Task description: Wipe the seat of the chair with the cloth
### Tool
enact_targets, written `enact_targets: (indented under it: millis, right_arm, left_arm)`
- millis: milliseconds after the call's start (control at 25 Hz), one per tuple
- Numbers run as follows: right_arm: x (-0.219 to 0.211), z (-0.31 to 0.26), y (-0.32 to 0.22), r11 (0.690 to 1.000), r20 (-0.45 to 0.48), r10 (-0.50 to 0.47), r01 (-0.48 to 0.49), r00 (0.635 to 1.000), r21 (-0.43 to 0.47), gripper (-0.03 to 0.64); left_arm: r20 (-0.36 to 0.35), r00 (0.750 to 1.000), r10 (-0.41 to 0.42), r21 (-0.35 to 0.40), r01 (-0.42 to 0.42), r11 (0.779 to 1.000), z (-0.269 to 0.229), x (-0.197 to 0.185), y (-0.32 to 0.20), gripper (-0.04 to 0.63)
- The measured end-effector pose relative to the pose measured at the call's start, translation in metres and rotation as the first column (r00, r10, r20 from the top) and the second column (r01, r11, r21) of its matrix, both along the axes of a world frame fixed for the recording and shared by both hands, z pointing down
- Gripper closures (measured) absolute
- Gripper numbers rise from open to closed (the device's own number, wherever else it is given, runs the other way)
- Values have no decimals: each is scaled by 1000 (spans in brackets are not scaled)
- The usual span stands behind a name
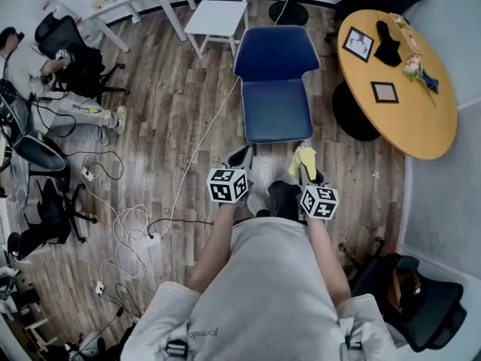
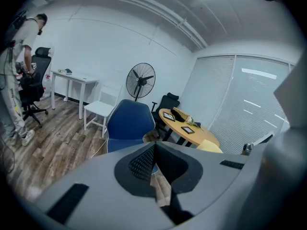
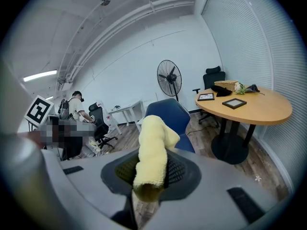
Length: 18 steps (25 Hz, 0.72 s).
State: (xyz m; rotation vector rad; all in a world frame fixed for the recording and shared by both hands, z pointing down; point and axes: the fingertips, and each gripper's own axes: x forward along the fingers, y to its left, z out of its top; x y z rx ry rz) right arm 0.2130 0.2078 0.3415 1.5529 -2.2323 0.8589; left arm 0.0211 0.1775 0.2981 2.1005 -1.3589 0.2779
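The head view looks from above on the blue chair [image 1: 274, 59]. Its seat [image 1: 276, 110] is bare, and both grippers are held just in front of its front edge, over the floor. Only this view gives that layout.

The right gripper [image 3: 151, 172] view shows what the head view cannot. The jaws are clamped on a yellow cloth [image 3: 153, 145], which stands up between the pads as a folded roll w/ its top flopping to the right. In the head view the cloth is only a small yellow bit near the seat edge, and it does not touch the seat.

The left gripper [image 2: 154, 166] view shows its jaws pressed together w/ nothing between them.

The gripper views also give the walls, which the head view misses: a standing fan [image 2: 140, 80], window blinds [image 2: 249, 99], a white desk [image 2: 72, 78] and a person [image 2: 14, 75] standing at the far left.

The floor is of wood planks [image 1: 169, 104], w/ white cables [image 1: 128, 228] lying loose at the left. A round wooden table [image 1: 421, 122] w/ two picture frames stands right of the chair, and a small white table [image 1: 218, 15] is behind it.
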Motion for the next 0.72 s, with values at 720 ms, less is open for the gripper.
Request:
enact_targets:
  millis: [720]
  right_arm:
    - [4, -4, 5, 999, 9, -25, 24, 1000, 36, 523]
  left_arm:
    - [8, 1000, -22, 18, 21, 1000, 0, 10, 3, 569]
